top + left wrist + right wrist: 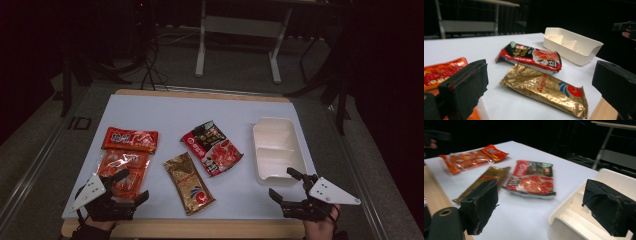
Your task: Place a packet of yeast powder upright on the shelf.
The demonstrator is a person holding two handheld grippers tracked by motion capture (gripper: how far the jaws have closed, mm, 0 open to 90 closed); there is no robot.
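Hovering wide open and empty at near table edge: left gripper (pixel 116 192) over clear orange snack bag (pixel 122 170), right gripper (pixel 295 190) beside empty white two-compartment tray (pixel 276 148); gold foil packet (pixel 188 183), red-black pouch (pixel 211 147), red packet (pixel 130 139) flat, unpacked.

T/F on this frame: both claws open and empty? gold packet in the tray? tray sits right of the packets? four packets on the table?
1. Both the left claw and right claw are open and empty. True.
2. The gold packet lies in the white tray. False: it lies on the table, apart from the tray.
3. The tray sits right of the packets in the high view. True.
4. Six packets lie on the table. False: four.
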